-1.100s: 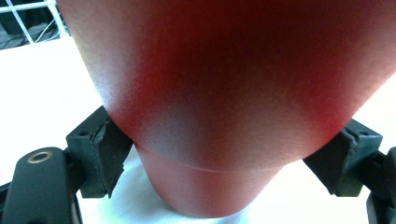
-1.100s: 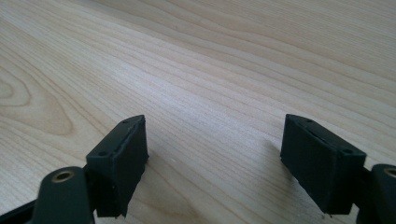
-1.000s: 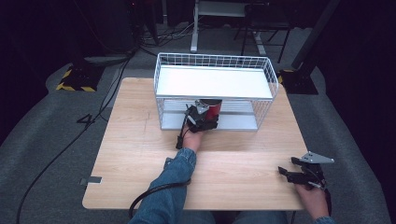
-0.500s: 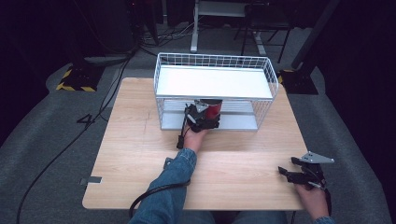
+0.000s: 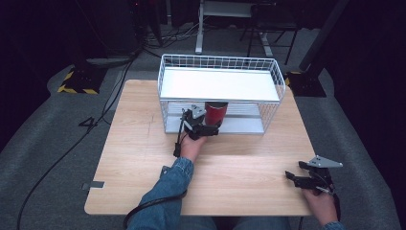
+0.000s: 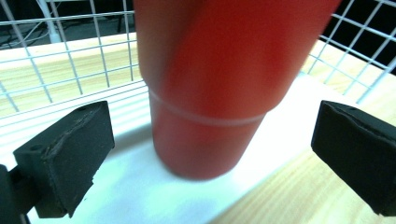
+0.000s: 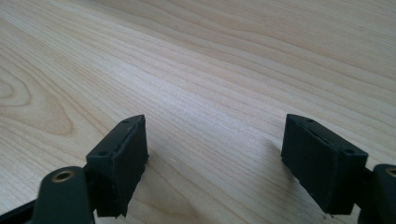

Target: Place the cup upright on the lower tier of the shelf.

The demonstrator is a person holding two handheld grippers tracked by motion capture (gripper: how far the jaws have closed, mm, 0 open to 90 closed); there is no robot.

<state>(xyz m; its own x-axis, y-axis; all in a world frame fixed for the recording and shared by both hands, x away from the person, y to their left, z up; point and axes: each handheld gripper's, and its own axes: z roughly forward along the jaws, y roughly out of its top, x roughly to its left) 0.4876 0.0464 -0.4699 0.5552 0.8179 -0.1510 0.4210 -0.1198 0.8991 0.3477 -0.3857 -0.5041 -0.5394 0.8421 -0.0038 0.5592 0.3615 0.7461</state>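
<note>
Your left gripper (image 6: pixel 205 154) has just been opening; pads (image 6: pixel 65 154) stand wide, clear of the red cup (image 6: pixel 210 93) between them, so it's released; cup stands upright on the wire rack's (image 5: pixel 268 76) lower shelf, near its front edge; placing looks done, only backing out left. Right gripper (image 7: pixel 215 154) gapes w/ nothing in it, near the table's (image 5: pixel 139 158) front right corner. Left gripper view shows pad-to-cup clearance; high view gives rack, shelf level & both hands.
</note>
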